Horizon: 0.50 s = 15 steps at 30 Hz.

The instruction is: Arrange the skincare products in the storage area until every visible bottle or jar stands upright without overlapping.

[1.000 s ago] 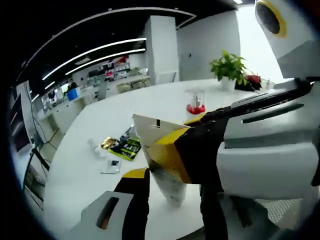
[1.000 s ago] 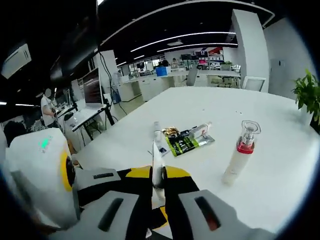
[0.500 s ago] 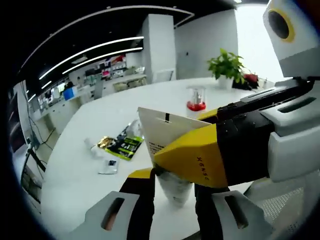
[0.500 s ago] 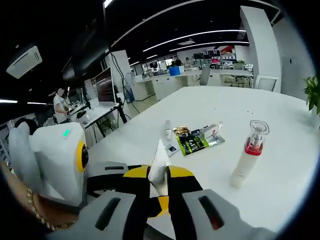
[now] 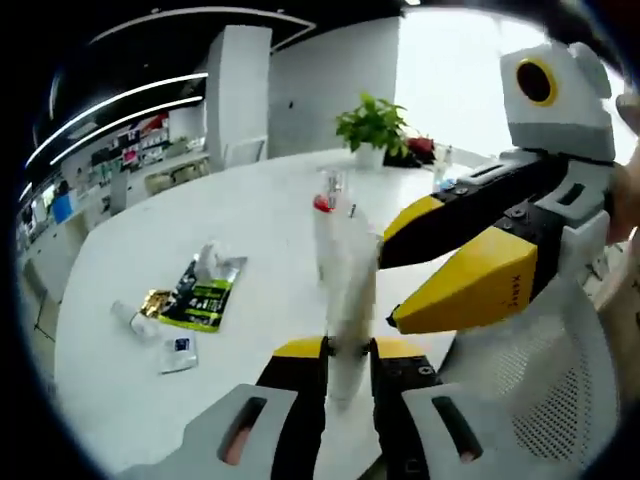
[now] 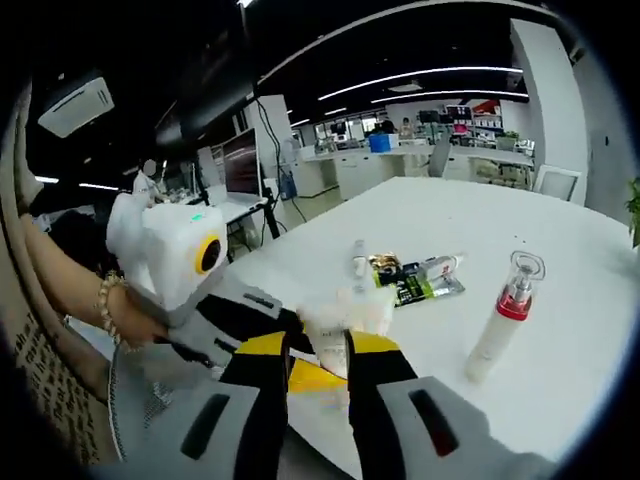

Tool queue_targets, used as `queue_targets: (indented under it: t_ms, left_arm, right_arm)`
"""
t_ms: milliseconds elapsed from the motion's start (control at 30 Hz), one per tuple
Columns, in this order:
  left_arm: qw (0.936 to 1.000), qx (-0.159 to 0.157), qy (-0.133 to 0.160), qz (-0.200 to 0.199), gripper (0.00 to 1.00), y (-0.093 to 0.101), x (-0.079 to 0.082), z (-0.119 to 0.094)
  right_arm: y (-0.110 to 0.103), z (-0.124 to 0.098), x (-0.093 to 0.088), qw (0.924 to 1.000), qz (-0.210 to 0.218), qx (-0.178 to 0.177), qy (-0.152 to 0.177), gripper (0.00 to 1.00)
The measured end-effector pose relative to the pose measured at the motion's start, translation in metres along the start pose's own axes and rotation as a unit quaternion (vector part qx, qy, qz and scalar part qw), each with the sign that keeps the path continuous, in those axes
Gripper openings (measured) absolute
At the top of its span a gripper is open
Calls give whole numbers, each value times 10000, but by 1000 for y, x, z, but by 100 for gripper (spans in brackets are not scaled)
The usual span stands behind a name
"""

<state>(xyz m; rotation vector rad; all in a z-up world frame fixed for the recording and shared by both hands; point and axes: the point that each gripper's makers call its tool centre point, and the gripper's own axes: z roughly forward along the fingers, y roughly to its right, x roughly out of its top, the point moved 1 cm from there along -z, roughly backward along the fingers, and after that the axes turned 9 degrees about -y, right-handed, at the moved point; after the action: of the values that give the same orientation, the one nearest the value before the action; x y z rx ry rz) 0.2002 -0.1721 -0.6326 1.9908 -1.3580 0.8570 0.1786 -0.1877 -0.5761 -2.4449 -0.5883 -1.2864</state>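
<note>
In the left gripper view, the left gripper (image 5: 348,352) rose from the bottom centre of the frame with its jaws closed on a whitish tube (image 5: 345,290) that stood up between them, blurred, its top reaching toward the middle of the picture. The right gripper (image 5: 388,285) came in from the right side of that view; its yellow-and-black jaws stood apart, their tips just beside the tube, and whether they touched it could not be told. Behind the tube, near upper centre, a pump bottle (image 5: 325,196) with a red collar and clear cap stood upright on the white table (image 5: 120,400). Left of centre a green sachet (image 5: 198,300) lay flat, with a small tube (image 5: 127,314) and a small packet (image 5: 178,352) near it toward the lower left. A potted plant (image 5: 372,126) stood at the far edge of the table, upper centre.

In the right gripper view, the right gripper (image 6: 318,352) rose from the bottom centre, its jaws apart on either side of the tube (image 6: 340,318), which showed as a pale shape lying between them. The left gripper (image 6: 225,300) entered from the left, held by a hand (image 6: 130,325) with a bead bracelet. The pump bottle (image 6: 505,315) stood upright at the right of the frame, well apart from the green sachet (image 6: 418,286) and the small tube (image 6: 358,260) near the centre.
</note>
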Motion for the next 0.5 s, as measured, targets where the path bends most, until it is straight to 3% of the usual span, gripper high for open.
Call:
queue_targets:
  t_ms: [33, 67, 100, 133, 267, 433, 500]
  left_arm:
    - [9990, -392, -95, -180, 12, 5, -2, 1]
    - [9985, -480, -162, -202, 12, 6, -5, 1]
    - [9992, -357, -90, 164, 12, 3, -2, 2]
    - [9989, -357, -132, 263, 12, 4, -1, 2]
    - [9980, -460, -214, 381, 12, 4, 0, 3]
    - [9979, -480, -194, 392, 12, 5, 0, 3]
    - [9976, -518, -200, 412, 12, 5, 0, 3]
  right_arm:
    - [0, 0, 0, 9995, -277, 128, -43, 21]
    - [3, 0, -3, 9991, -382, 147, -132, 20]
    - [7, 0, -3, 9989, -426, 105, -172, 20]
    - [10, 1, -5, 9988, -382, 171, -243, 20]
    - [16, -4, -9, 9956, -832, 161, -409, 22]
    - [37, -4, -9, 9962, -730, 181, -435, 33]
    - [33, 3, 1, 9930, -986, 581, -303, 39]
